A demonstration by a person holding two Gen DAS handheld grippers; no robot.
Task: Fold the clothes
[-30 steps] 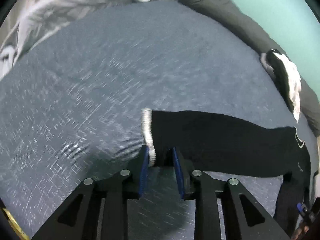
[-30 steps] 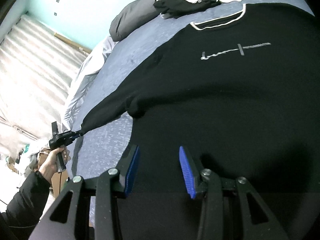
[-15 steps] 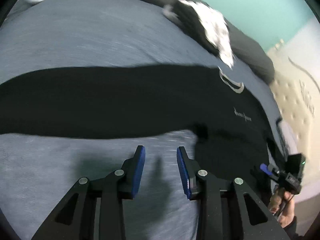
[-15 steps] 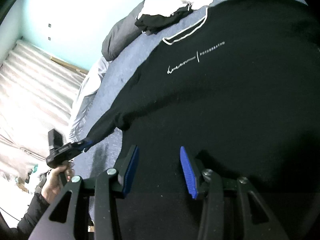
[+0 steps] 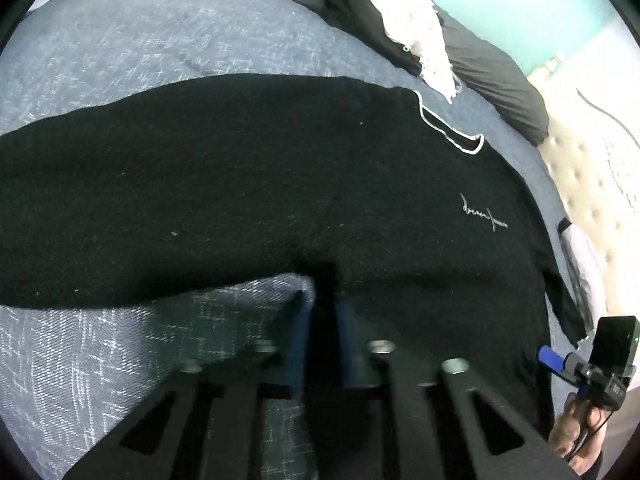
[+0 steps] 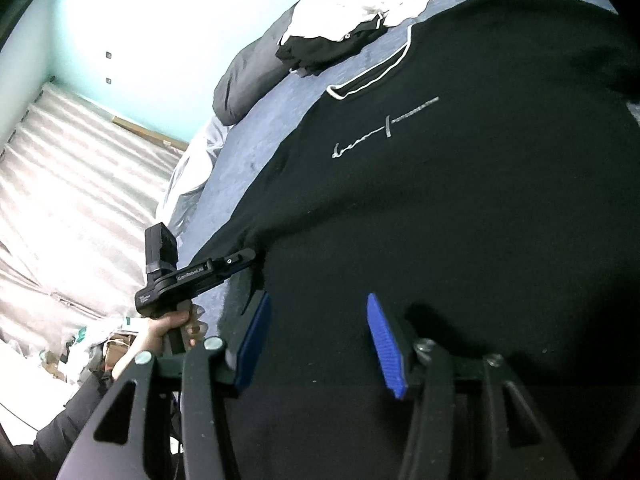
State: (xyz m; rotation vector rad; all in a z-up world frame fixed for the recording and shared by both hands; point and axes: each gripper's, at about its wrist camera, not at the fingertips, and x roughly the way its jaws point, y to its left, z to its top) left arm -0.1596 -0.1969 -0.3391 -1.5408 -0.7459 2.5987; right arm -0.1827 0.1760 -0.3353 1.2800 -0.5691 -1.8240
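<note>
Black sweatshirt (image 5: 260, 168) lies spread flat on the blue bedspread (image 5: 120, 40); left gripper (image 5: 323, 312), jaws just closing, pinches its underarm fabric; right gripper (image 6: 316, 344), jaws opening, stands wide above the body, gripping nothing

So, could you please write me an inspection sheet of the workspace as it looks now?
Surface: blue-grey bedspread.
Job's things: black sweatshirt spread flat, print up.
Clutter: black and white clothes pile; dark pillow.
Grippers: left gripper has just been closing, shut on sweatshirt fabric at the underarm; right gripper has been opening, open over the sweatshirt.
Cables: nothing seen.
Surroundings: turquoise wall, padded headboard, curtain.
</note>
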